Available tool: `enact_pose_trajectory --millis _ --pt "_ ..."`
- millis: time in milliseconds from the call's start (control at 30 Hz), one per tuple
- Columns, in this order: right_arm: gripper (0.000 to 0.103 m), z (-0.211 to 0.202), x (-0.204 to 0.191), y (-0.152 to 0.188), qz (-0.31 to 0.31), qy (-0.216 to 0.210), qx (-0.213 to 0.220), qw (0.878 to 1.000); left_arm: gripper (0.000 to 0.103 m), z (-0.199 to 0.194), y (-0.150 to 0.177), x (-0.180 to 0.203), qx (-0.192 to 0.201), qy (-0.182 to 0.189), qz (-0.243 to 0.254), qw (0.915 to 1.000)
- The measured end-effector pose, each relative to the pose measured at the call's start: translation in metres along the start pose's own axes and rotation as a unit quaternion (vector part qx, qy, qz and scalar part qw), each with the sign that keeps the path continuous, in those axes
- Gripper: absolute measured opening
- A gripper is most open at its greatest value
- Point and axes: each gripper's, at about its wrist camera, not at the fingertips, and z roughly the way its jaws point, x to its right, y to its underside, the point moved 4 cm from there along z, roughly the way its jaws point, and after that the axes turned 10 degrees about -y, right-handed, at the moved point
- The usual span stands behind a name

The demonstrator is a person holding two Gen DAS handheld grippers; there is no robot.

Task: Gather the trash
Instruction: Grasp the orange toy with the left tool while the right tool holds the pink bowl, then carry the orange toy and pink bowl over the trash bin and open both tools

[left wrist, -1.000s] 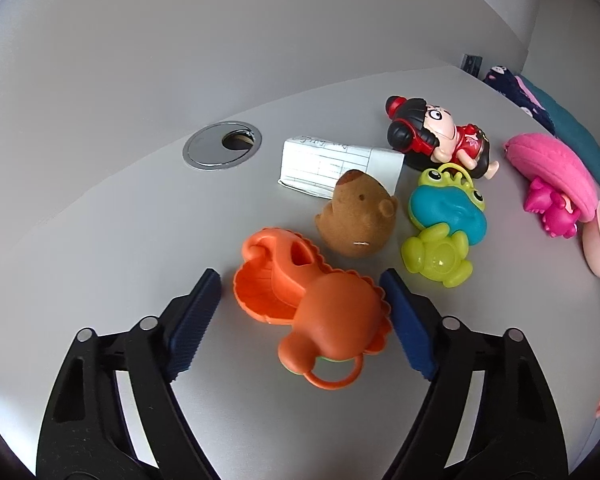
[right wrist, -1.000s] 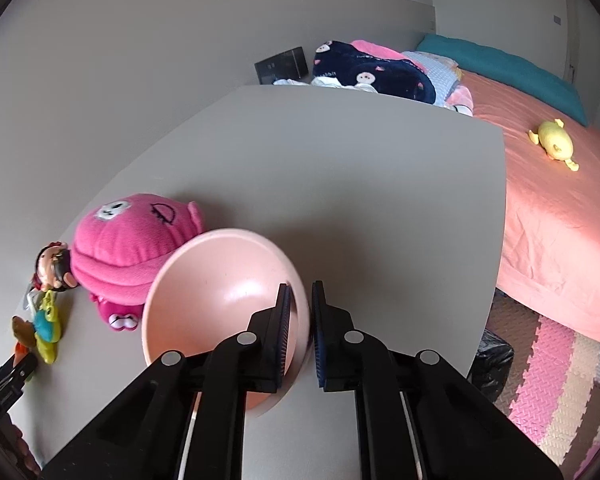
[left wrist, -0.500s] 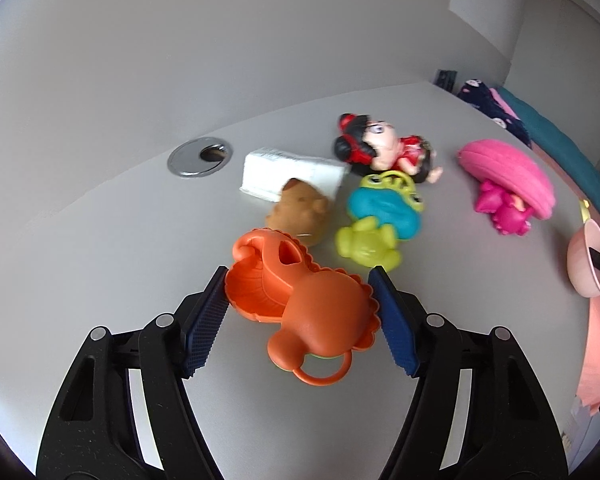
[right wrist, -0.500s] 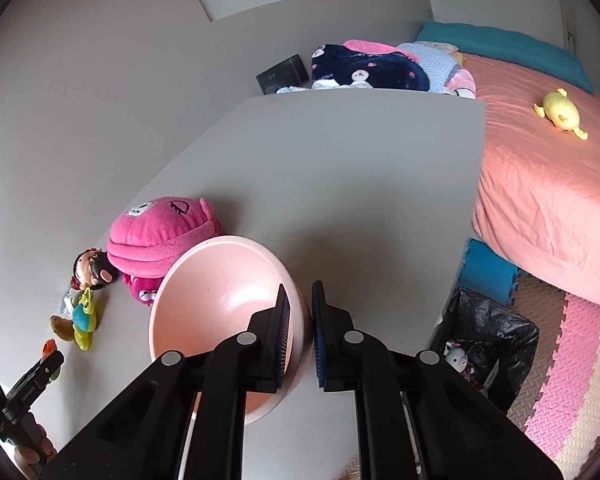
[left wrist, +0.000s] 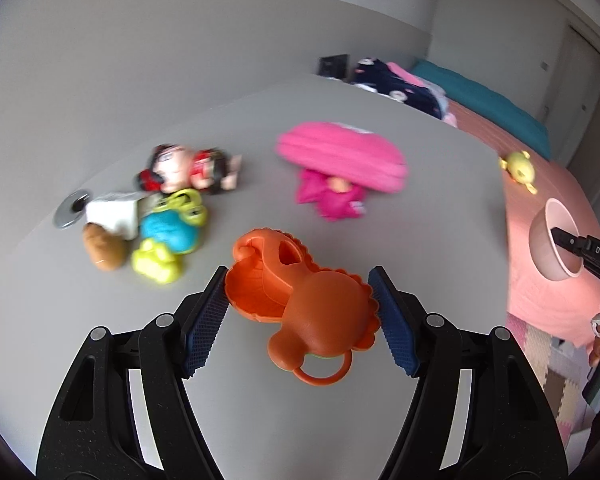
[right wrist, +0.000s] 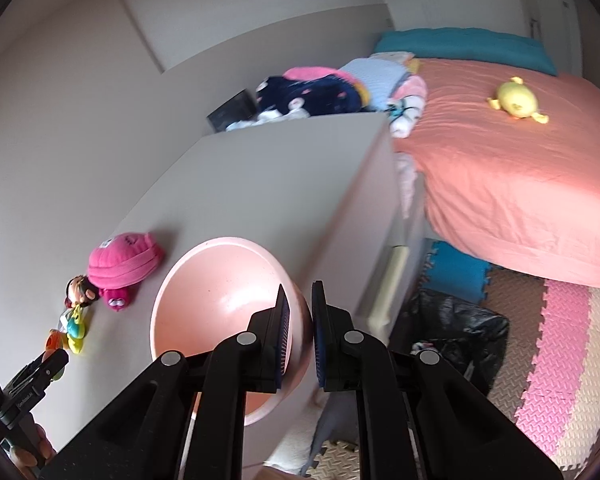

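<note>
The left gripper (left wrist: 300, 312) had its jaws clamped on an orange plastic toy (left wrist: 304, 312), one blue pad against the scalloped shell-like half on the left, the other against the frilled edge of the rounded body on the right. The toy looked hard and glossy, hinged open, with a knob and a thin ring loop hanging from its near end and a sliver of green showing beneath. It appeared lifted clear of the grey desk (left wrist: 260, 420), probably so it could be carried off as the piece being collected.

The right gripper (right wrist: 300, 332) pinched the rim of a pale pink bowl (right wrist: 216, 300), one jaw inside the wall and one outside, tight on it. The bowl was held out past the desk's edge, tilted, above the floor where a black bin bag (right wrist: 452, 332) stood open beside the bed (right wrist: 520, 184). That placement suggested it was either heading for the bag or serving as a catcher for the toy.

On the desk lay a pink plush (left wrist: 340, 160), a doll in red (left wrist: 184, 172), a blue-and-green frog toy (left wrist: 168, 240), a brown plush (left wrist: 102, 246) and a white folded paper (left wrist: 114, 214).
</note>
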Motion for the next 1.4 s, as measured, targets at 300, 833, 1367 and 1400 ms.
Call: enact_pose_trajectory --millis 300,833,1367,1400 --pt "0.013 -0.051 0.056 -0.005 0.016 0.041 0.03 0.999 0.068 -0.009 -0.01 0.125 0.012 0.076 0.089 0.9931" --pt "0.013 -0.093 0.138 -0.006 0.062 0.108 0.028 0.992 0.069 -0.01 0.015 0.297 -0.003 0.168 0.223 0.9603" --pt "0.101 -0.104 0.179 -0.026 0.136 0.137 0.054 0.98 0.097 0.003 0.021 0.356 0.015 0.162 0.29 0.9432" --pt "0.101 -0.106 0.18 -0.026 0.136 0.138 0.059 0.979 0.097 0.005 0.02 0.353 0.012 0.16 0.285 0.945"
